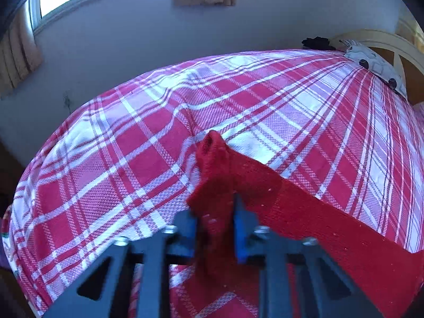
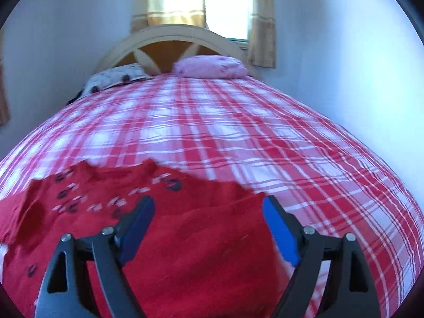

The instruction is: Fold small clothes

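A small red garment (image 2: 185, 235) with a dark and white print lies on the red and white plaid bedspread (image 2: 212, 132). In the left wrist view my left gripper (image 1: 216, 212) is shut on a bunched corner of the red garment (image 1: 304, 212), lifted a little above the bedspread (image 1: 132, 159), with the cloth stretching off to the lower right. In the right wrist view my right gripper (image 2: 209, 209) is open, its blue pads (image 2: 278, 228) spread wide just over the plain red part of the garment.
A cream and wood headboard (image 2: 169, 39) stands at the far end of the bed with a pink pillow (image 2: 212, 66) and a white patterned pillow (image 2: 116, 78). Walls and curtained windows (image 2: 228, 5) surround the bed. A dark object (image 1: 316, 43) lies by the pillow (image 1: 376, 66).
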Tool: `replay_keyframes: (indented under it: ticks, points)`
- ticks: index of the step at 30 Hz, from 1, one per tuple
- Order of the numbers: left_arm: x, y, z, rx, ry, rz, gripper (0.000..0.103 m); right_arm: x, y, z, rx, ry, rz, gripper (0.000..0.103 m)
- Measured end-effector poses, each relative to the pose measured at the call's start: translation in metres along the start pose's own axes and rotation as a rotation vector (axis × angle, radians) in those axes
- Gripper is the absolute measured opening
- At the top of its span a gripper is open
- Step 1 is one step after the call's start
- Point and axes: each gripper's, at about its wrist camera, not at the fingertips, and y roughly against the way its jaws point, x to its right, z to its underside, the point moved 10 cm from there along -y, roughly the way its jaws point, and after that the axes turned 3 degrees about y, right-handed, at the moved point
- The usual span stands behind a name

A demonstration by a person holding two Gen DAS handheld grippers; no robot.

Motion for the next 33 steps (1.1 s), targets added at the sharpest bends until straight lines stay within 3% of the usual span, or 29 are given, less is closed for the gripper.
replay_keyframes:
  ticks: [1, 5, 10, 17, 22, 33]
  points:
    - [-0.001, 0.002, -0.002, 0.01, 0.002, -0.01, 0.004, -0.011, 0.005, 0.001, 0.005, 0.017, -0.018, 0.087]
    - [-0.009, 0.016, -0.013, 0.027, 0.065, 0.052, 0.004, -0.042, 0.018, 0.009, -0.013, 0.008, -0.115, 0.087]
    - [0.005, 0.055, -0.033, 0.166, 0.01, 0.075, 0.004, -0.074, 0.033, 0.018, -0.024, -0.008, -0.225, 0.088]
    - [0.046, 0.094, -0.015, 0.243, -0.124, 0.065, 0.004, -0.092, 0.033, 0.032, -0.072, 0.02, -0.213, 0.088]
    - [0.084, 0.129, 0.007, 0.303, -0.229, 0.1, 0.004, -0.091, 0.031, 0.04, -0.098, 0.004, -0.219, 0.088]
    - [0.145, 0.167, 0.042, 0.304, -0.332, 0.193, 0.004, -0.075, 0.033, 0.047, -0.128, -0.064, -0.2, 0.088]
